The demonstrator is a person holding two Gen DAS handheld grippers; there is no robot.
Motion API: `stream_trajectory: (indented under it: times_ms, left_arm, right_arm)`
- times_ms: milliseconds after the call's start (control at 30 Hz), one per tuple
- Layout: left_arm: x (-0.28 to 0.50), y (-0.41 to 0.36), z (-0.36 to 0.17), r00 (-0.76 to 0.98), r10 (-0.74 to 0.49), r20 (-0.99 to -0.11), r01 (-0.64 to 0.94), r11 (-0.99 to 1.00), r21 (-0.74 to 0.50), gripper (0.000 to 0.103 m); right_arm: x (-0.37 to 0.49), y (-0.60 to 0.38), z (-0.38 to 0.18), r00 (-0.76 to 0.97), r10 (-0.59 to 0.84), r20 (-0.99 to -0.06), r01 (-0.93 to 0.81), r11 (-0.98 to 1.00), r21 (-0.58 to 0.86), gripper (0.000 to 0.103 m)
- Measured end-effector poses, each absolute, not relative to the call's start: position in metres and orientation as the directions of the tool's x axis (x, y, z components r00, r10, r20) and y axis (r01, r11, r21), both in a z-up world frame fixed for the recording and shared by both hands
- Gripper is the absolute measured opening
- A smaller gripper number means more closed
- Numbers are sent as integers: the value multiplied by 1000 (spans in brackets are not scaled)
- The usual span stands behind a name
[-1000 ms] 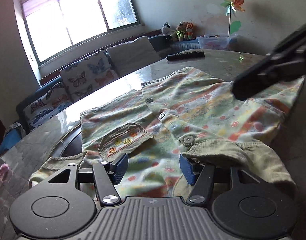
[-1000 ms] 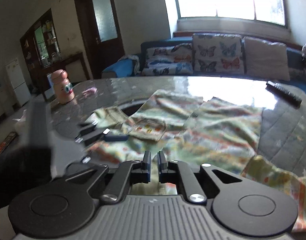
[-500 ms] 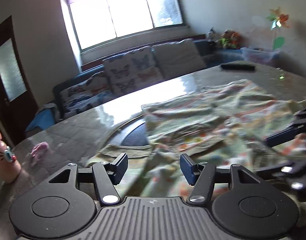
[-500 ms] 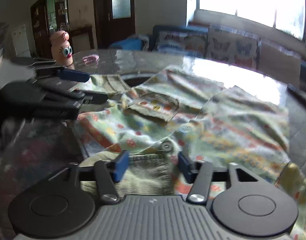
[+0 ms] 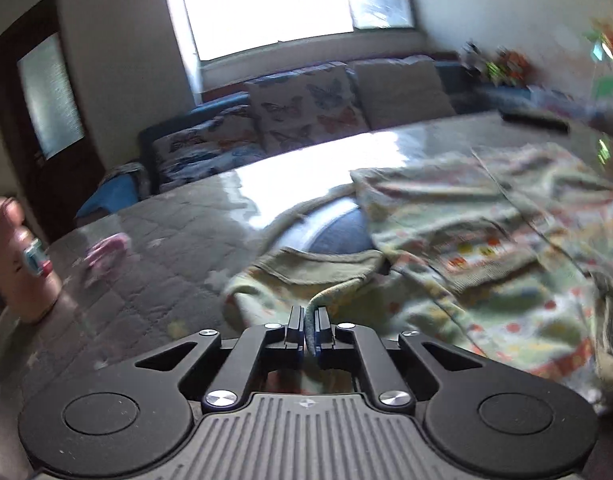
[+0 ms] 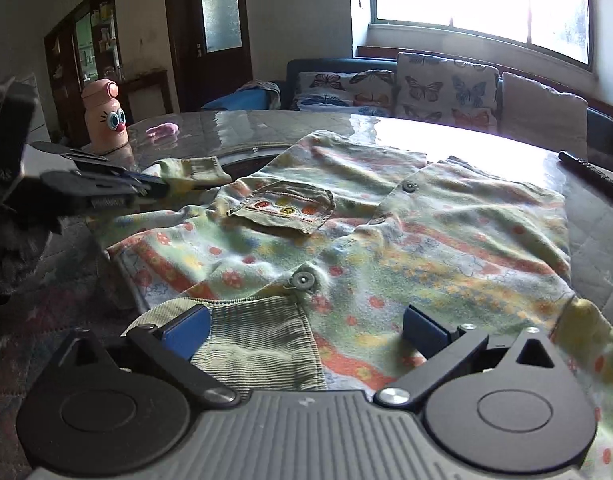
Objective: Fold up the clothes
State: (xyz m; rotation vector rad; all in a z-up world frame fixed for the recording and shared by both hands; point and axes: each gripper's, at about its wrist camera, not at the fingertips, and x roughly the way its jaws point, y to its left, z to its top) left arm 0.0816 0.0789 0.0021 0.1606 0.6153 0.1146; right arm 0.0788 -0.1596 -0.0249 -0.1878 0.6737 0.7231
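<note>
A pale green floral child's shirt (image 6: 426,240) lies spread on the table, front up, with a corduroy pocket (image 6: 284,212) and corduroy collar (image 6: 250,340). My left gripper (image 5: 308,314) is shut on a raised fold of fabric at the shirt's sleeve (image 5: 306,268). From the right wrist view the left gripper (image 6: 146,188) shows at the left, its tips at the sleeve cuff (image 6: 194,170). My right gripper (image 6: 304,326) stands wide open low over the collar, which lies between its blue pads (image 6: 186,328).
A pink bottle with cartoon eyes (image 6: 104,114) and a small pink item (image 6: 162,130) stand on the marble table (image 5: 146,280) beyond the sleeve. A dark remote (image 6: 590,178) lies at the far right. A sofa with butterfly cushions (image 6: 426,92) runs behind the table.
My left gripper swung left from the shirt's front to the sleeve and shut on its fabric. My right gripper went from shut to wide open, settling over the collar.
</note>
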Motion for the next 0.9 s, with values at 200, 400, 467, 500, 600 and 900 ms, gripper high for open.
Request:
stream_trajectory:
  times_ms: [200, 400, 467, 500, 600, 900]
  left_arm:
    - [42, 145, 11, 781, 306, -545, -356, 934, 15, 3]
    - [15, 184, 9, 721, 389, -574, -507, 860, -53, 4]
    - [9, 190, 8, 705, 401, -585, -528, 847, -56, 5]
    - [6, 193, 8, 697, 407, -591, -539, 840, -57, 6]
    - [10, 187, 14, 712, 413, -567, -524, 851, -39, 14]
    - [61, 174, 2, 717, 387, -580, -393, 911, 123, 33]
  right_arm:
    - [80, -157, -26, 552, 545, -631, -666, 744, 60, 103]
    - [79, -156, -27, 555, 538, -634, -667, 744, 47, 103]
    - [79, -156, -27, 556, 538, -634, -667, 744, 47, 103]
    - [79, -156, -27, 556, 538, -634, -667, 744, 47, 103]
    - [79, -156, -27, 556, 536, -635, -667, 744, 44, 103]
    - [79, -155, -27, 556, 536, -635, -667, 743, 43, 103]
